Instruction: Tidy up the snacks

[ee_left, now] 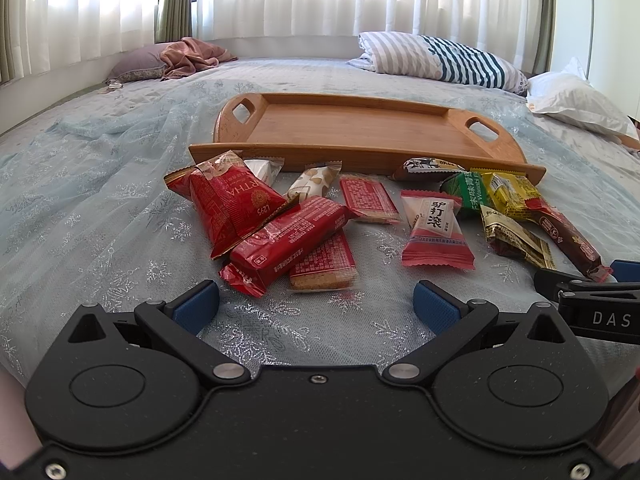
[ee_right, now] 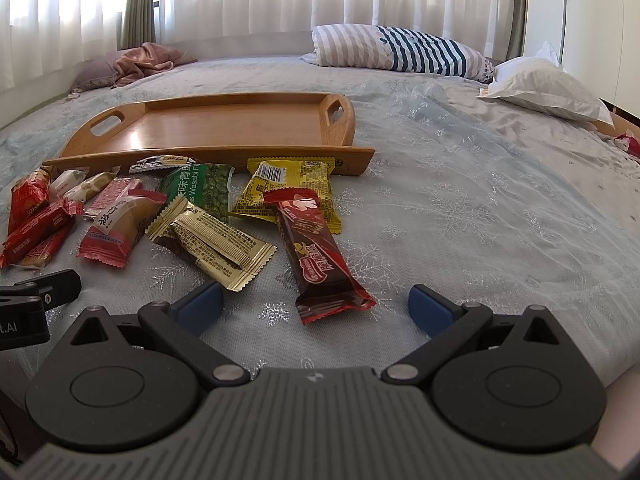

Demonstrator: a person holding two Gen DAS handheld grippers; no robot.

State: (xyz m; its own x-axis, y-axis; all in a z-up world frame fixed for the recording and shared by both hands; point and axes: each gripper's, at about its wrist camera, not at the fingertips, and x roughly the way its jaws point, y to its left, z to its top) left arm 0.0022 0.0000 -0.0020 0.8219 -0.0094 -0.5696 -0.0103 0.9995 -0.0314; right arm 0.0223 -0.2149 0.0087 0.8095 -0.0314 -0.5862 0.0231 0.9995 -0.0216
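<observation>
Both sets of tongs are hovering wide open and empty above a bed point(ee_right: 460, 208), the left tongs point(ee_left: 316, 304) facing red biscuit packets point(ee_left: 280, 240), the right tongs point(ee_right: 316, 304) just short of a brown chocolate bar point(ee_right: 320, 248). The snacks are lying scattered on the bedspread just in front of a bare wooden tray point(ee_left: 360, 128), a few touching its near rim.

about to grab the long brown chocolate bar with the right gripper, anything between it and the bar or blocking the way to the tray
Nothing visible between the right gripper and the brown chocolate bar. Toward the wooden tray, the bar's far end overlaps the yellow packet, and the tray's raised near rim must be cleared.
</observation>
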